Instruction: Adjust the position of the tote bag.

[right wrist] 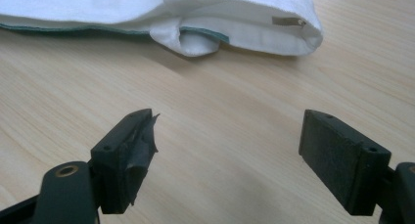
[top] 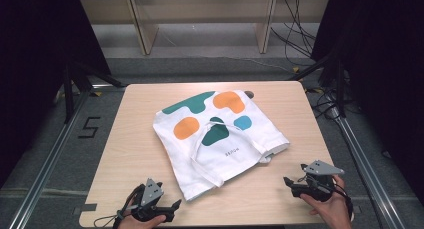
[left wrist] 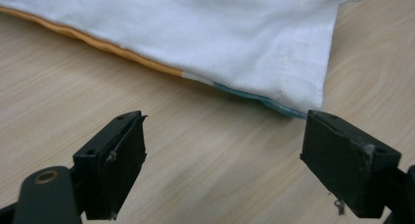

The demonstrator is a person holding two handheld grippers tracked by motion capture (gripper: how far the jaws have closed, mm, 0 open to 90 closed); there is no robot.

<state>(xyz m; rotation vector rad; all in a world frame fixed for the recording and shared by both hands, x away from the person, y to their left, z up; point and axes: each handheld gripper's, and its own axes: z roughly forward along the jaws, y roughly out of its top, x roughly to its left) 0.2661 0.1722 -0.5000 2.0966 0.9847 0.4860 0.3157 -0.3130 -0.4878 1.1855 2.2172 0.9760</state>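
Both grippers rest at the near edge of the wooden table, each with jaws spread wide and nothing between them. Left gripper sits just short of the near corner of the white tote bag; in the left gripper view that corner lies just beyond the right jaw, apart from it, and the bag's upper part is cut off by the frame. Right gripper lies near the bag's right side, with bare wood between. In the right gripper view a folded edge faces the jaws; the small tag there is too blurred to read. The bag lies flat mid-table, its handles loose on top.
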